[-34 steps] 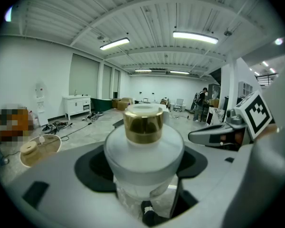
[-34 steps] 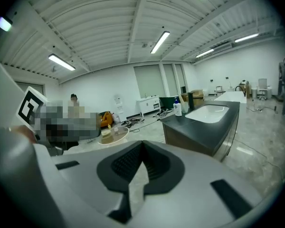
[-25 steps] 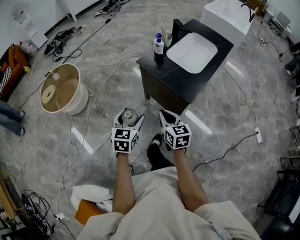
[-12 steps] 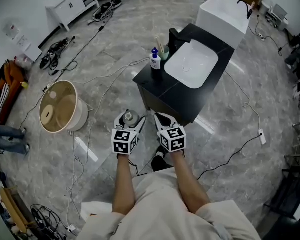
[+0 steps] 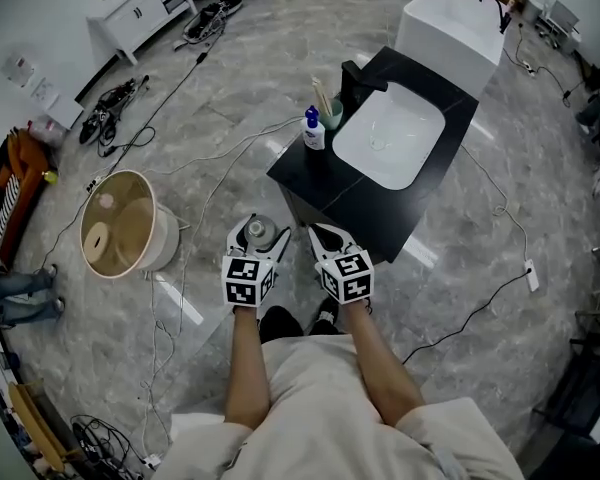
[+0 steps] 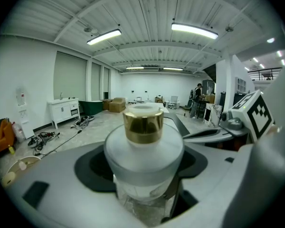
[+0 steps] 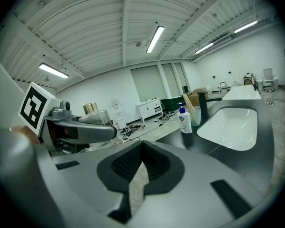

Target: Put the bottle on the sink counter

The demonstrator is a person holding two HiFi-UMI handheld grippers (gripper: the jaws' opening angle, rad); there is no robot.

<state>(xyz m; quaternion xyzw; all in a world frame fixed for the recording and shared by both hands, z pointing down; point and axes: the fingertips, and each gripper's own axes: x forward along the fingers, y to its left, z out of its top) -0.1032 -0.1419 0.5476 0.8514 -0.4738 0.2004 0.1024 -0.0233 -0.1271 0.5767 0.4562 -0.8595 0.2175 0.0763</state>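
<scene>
Frosted glass bottle [image 6: 143, 146] with a gold cap sits clamped in the left tongs [image 5: 257, 238]; right tongs [image 7: 141, 163] (closed, empty) hover near the black sink counter [image 5: 350, 203].

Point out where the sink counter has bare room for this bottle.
Best patch for the bottle: the dark counter strip between the white basin and the near edge. The far-left corner is crowded by the soap dispenser, cup and faucet.
</scene>
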